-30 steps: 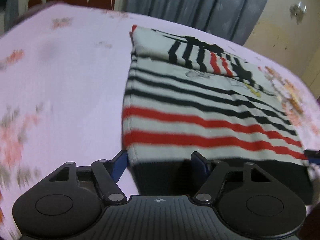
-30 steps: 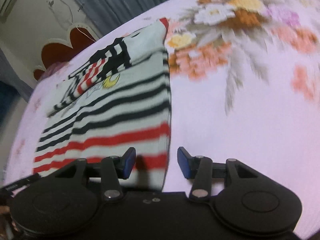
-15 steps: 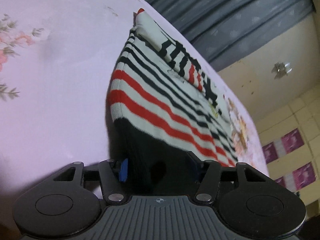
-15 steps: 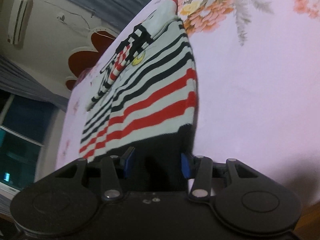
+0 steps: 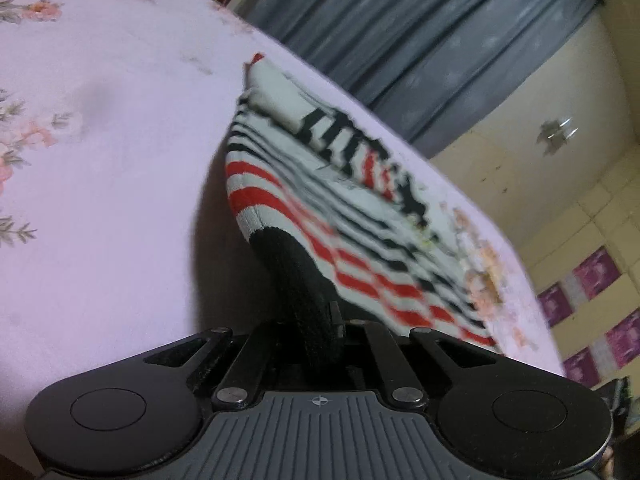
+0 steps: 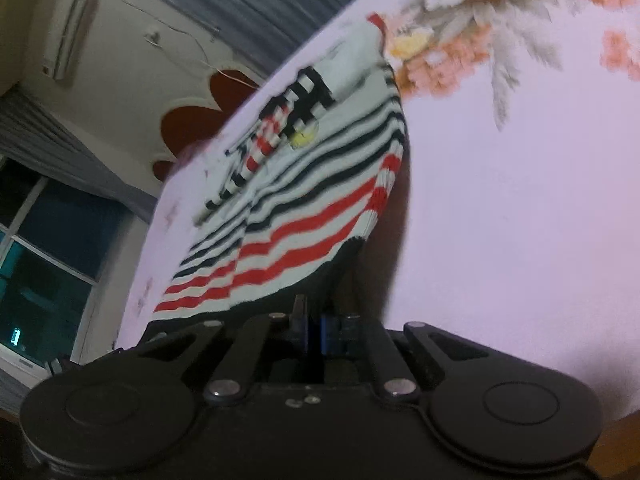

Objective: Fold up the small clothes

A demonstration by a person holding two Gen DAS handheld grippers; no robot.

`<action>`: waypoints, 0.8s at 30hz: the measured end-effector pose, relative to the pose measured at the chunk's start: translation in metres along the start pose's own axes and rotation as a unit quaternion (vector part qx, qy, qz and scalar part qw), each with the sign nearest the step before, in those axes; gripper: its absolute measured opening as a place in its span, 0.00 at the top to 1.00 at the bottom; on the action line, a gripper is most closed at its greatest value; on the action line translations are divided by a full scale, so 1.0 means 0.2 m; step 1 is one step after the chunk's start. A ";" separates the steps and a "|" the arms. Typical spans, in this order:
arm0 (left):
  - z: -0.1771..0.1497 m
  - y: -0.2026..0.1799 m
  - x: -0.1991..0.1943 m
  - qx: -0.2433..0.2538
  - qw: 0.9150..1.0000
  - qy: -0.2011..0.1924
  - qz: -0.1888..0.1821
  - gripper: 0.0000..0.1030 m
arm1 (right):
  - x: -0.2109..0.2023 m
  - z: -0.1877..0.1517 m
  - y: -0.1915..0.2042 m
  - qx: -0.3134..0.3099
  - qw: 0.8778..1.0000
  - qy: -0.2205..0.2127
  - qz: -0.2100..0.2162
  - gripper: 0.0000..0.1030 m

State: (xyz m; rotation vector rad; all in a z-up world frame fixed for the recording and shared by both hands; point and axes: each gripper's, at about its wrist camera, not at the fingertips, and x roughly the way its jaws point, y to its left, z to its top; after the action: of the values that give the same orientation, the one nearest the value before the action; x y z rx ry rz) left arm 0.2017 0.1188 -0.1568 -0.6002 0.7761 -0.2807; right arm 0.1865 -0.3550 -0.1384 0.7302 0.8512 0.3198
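Note:
A small knitted sweater (image 5: 340, 208) with white, black and red stripes and a black hem lies on the pink floral bedsheet (image 5: 100, 200). Its sleeves are folded across the chest. My left gripper (image 5: 316, 332) is shut on the black hem at the near left corner, which is raised off the bed. In the right wrist view the sweater (image 6: 304, 200) rises toward me, and my right gripper (image 6: 316, 332) is shut on the hem at the near right corner. The far collar end still rests on the sheet.
Grey curtains (image 5: 420, 40) hang behind the bed. A cream wall with purple tiles (image 5: 592, 280) is at the right. An air conditioner (image 6: 72, 36), a dark window (image 6: 44, 264) and a red scalloped headboard (image 6: 192, 124) show in the right wrist view.
Both grippers have closed on the black hem and lifted the sweater's near edge off the bed. Both cameras have tilted, so the room behind shows more.

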 end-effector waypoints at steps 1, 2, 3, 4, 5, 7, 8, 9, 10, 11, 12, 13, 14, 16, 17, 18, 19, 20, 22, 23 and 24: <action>-0.01 0.02 0.04 0.000 1.000 0.017 0.018 0.97 | 0.02 0.00 -0.01 -0.002 1.000 0.007 -0.010 0.95; -0.02 0.03 0.07 -0.006 0.999 0.031 0.031 0.97 | 0.05 0.00 -0.04 0.002 1.000 0.022 -0.023 0.95; -0.03 0.06 0.07 -0.019 0.999 0.028 0.027 0.97 | 0.08 -0.01 -0.06 0.009 0.999 0.033 -0.031 0.95; -0.03 0.07 0.07 -0.036 0.999 0.024 0.022 0.97 | 0.08 -0.01 -0.07 0.015 0.999 0.032 -0.029 0.95; -0.03 0.07 0.06 -0.044 0.999 0.020 0.020 0.97 | 0.07 -0.01 -0.08 0.022 0.999 0.025 -0.020 0.95; -0.03 0.05 0.04 -0.037 0.999 0.008 0.020 0.97 | 0.05 -0.01 -0.06 0.022 1.000 0.012 -0.008 0.95; -0.02 0.04 0.02 -0.034 0.999 0.002 0.017 0.97 | 0.03 0.00 -0.05 0.018 1.000 0.005 -0.006 0.95; -0.02 0.03 0.01 -0.033 0.999 -0.005 0.015 0.97 | 0.02 0.02 -0.03 0.013 1.000 -0.002 -0.004 0.95; 0.00 0.01 -0.01 -0.033 0.999 -0.016 0.012 0.97 | 0.00 0.04 -0.02 0.008 1.000 -0.009 -0.001 0.95; 0.01 0.00 -0.03 -0.034 0.999 -0.025 0.007 0.97 | -0.02 0.06 0.00 0.004 1.000 -0.016 0.002 0.95; 0.04 -0.02 -0.05 -0.034 0.999 -0.036 0.001 0.97 | -0.03 0.09 0.02 -0.001 1.000 -0.024 0.004 0.95; 0.07 -0.05 -0.06 -0.032 0.998 -0.047 -0.003 0.97 | -0.04 0.13 0.04 -0.007 0.999 -0.032 0.008 0.95; 0.11 -0.07 -0.08 -0.029 0.998 -0.058 -0.009 0.97 | -0.05 0.16 0.06 -0.012 0.999 -0.040 0.010 0.95; 0.20 -0.11 -0.07 -0.023 0.997 -0.073 -0.018 0.97 | -0.03 0.25 0.10 -0.021 0.998 -0.053 0.013 0.95; 0.25 -0.13 -0.06 -0.021 0.996 -0.079 -0.023 0.97 | -0.02 0.29 0.12 -0.027 0.998 -0.059 0.014 0.95; 0.30 -0.15 -0.04 -0.017 0.996 -0.085 -0.027 0.97 | 0.00 0.34 0.15 -0.033 0.997 -0.066 0.014 0.95; 0.35 -0.17 -0.03 -0.014 0.995 -0.089 -0.030 0.97 | 0.01 0.39 0.16 -0.038 0.997 -0.072 0.013 0.95; 0.41 -0.20 0.01 -0.010 0.995 -0.093 -0.033 0.97 | 0.03 0.45 0.19 -0.044 0.996 -0.078 0.011 0.95; 0.53 -0.22 0.07 -0.009 0.994 -0.102 -0.039 0.97 | 0.07 0.56 0.21 -0.049 0.995 -0.090 0.003 0.95; 0.59 -0.23 0.12 -0.012 0.994 -0.105 -0.043 0.97 | 0.09 0.63 0.23 -0.050 0.994 -0.096 -0.002 0.95; 0.66 -0.24 0.17 -0.013 0.993 -0.106 -0.045 0.97 | 0.11 0.68 0.24 -0.049 0.994 -0.100 -0.004 0.95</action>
State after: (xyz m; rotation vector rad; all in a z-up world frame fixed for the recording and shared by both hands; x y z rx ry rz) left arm 0.3197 0.1178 -0.0737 -0.6794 0.5500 -0.2845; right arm 0.3080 -0.3714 -0.0584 0.6558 0.6440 0.2740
